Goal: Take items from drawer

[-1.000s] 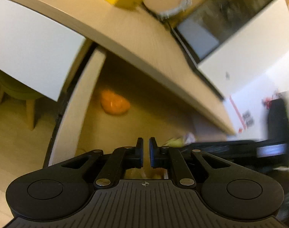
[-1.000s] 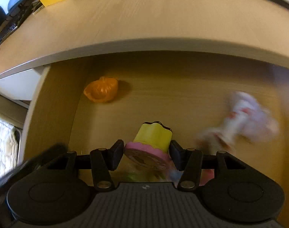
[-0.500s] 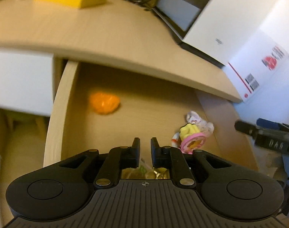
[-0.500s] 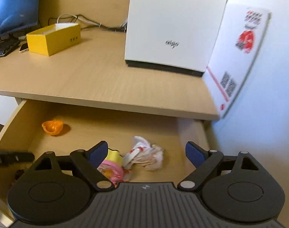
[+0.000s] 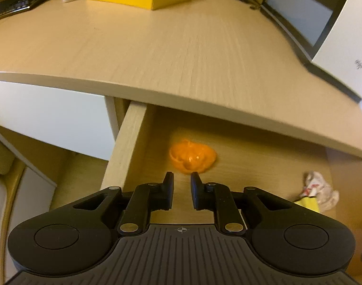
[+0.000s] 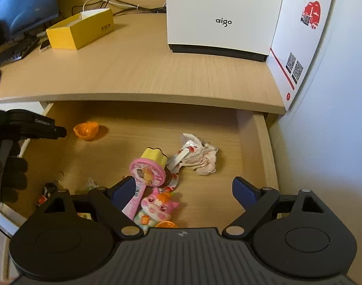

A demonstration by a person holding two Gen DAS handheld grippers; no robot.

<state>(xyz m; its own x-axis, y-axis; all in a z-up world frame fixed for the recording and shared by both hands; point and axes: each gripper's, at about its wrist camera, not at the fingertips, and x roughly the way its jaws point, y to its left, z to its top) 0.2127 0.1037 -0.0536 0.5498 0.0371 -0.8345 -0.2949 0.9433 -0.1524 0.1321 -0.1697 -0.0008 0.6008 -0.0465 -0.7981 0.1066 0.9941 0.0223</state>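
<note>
The drawer (image 6: pixel 261 147) stands pulled out under the desk. In it lie an orange pumpkin-shaped cup (image 6: pixel 86 130) at the back left, a pink-and-yellow toy (image 6: pixel 150 168) in the middle, a crumpled white wrapper (image 6: pixel 197 154) beside it, and a pink cat-faced toy (image 6: pixel 157 207) nearer me. My right gripper (image 6: pixel 184 190) hovers above these, open wide and holding nothing. My left gripper (image 5: pixel 182 182) points at the orange cup (image 5: pixel 192 158), which lies just beyond its tips. Its jaws stand a narrow gap apart with nothing between them. In the right wrist view the left gripper (image 6: pixel 59 131) hangs over the drawer's left side.
The desk top (image 6: pixel 145 71) overhangs the back of the drawer. On it stand a yellow box (image 6: pixel 81 32), a white aigo case (image 6: pixel 221 14) and a white carton with red print (image 6: pixel 299 35). A dark-gloved hand (image 6: pixel 12 178) holds the left gripper. The drawer's left wall (image 5: pixel 126 147) lies beside the left fingers.
My right gripper let go of the pink-and-yellow toy, opened wide and pulled back above the drawer. My left gripper turned toward the orange cup and its jaws parted slightly.
</note>
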